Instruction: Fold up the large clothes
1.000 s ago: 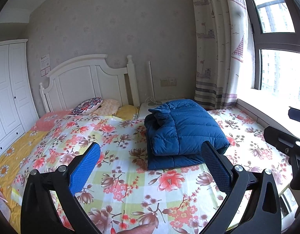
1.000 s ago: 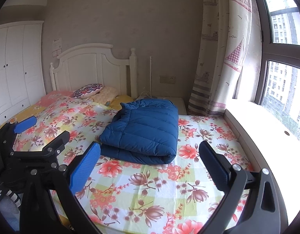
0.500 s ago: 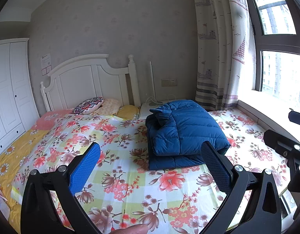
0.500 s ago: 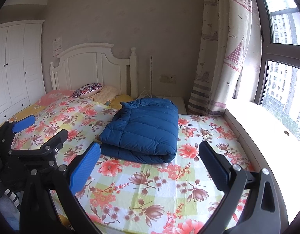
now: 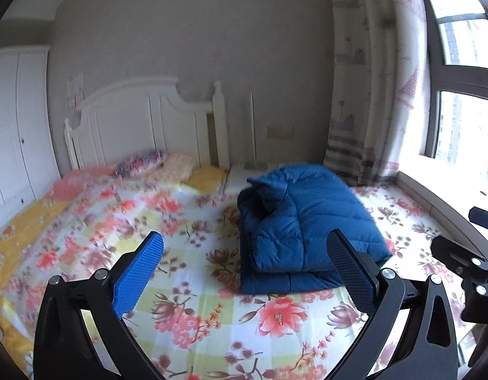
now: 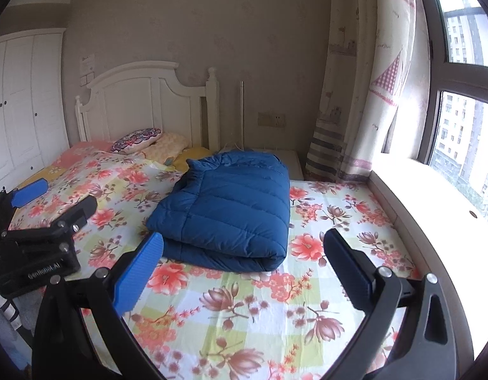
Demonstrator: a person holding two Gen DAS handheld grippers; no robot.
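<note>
Floral sheets (image 6: 260, 310) cover the bed (image 5: 95, 145), which runs from a white headboard (image 6: 142, 101) by the far wall toward the near edge, with a curtain (image 6: 364, 79) and window (image 6: 465, 120) along its right side. Pillows (image 6: 139, 136) lie at the head end. On the sheets, nearer the window side and about midway down the bed, lies a blue jacket (image 6: 231, 209), folded into a thick padded bundle with its fold facing the near edge.

The left gripper (image 5: 244, 272) hangs over the near part of the bed, its jaws spread wide and empty; the jacket lies just beyond its right finger, apart from it. The right gripper (image 6: 242, 267) also stands wide open with nothing in it, and the jacket's near fold sits ahead of it, closer to its left finger, not touching. In the left view the picture is blurred toward the headboard. Each gripper shows at the edge of the other's view.
</note>
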